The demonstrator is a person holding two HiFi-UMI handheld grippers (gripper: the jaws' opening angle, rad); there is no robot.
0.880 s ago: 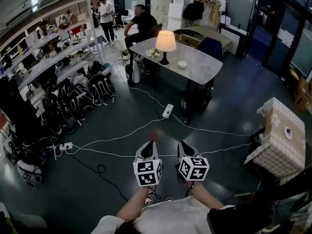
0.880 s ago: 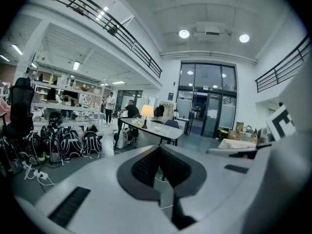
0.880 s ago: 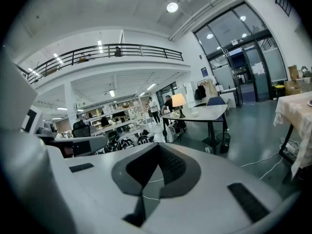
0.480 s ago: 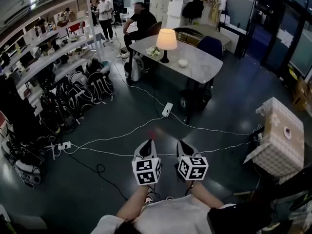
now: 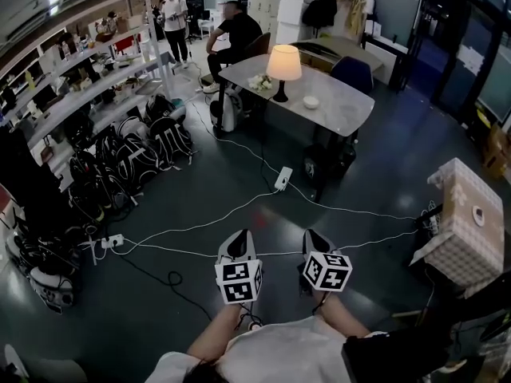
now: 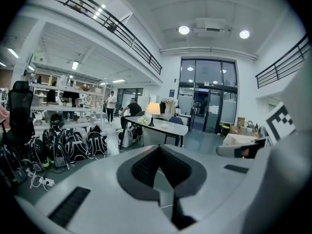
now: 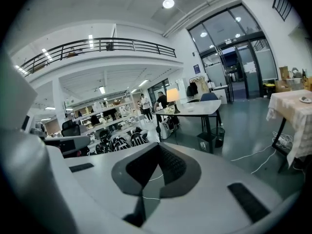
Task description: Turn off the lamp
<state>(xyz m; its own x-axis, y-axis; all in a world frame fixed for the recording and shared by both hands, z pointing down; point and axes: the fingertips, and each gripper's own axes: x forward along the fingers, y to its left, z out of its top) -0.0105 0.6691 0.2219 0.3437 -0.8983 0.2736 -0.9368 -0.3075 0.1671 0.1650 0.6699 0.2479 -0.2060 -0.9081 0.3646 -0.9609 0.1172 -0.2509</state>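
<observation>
The lamp has a glowing cream shade on a dark base and stands lit on the grey table far ahead across the dark floor. It shows small in the left gripper view as the lamp and in the right gripper view as the lamp. My left gripper and right gripper are held side by side low in the head view, pointing toward the table, far from it. The left gripper is shut with nothing in it, and so is the right gripper.
On the table sit a white bowl and a small bunch of flowers. A power strip and white cables cross the floor ahead. Backpacks line the left. A checked-cloth table stands right. A seated person is behind the table.
The lamp and table have slid slightly down and right in the head view and look a little nearer. Both grippers stay shut, side by side.
</observation>
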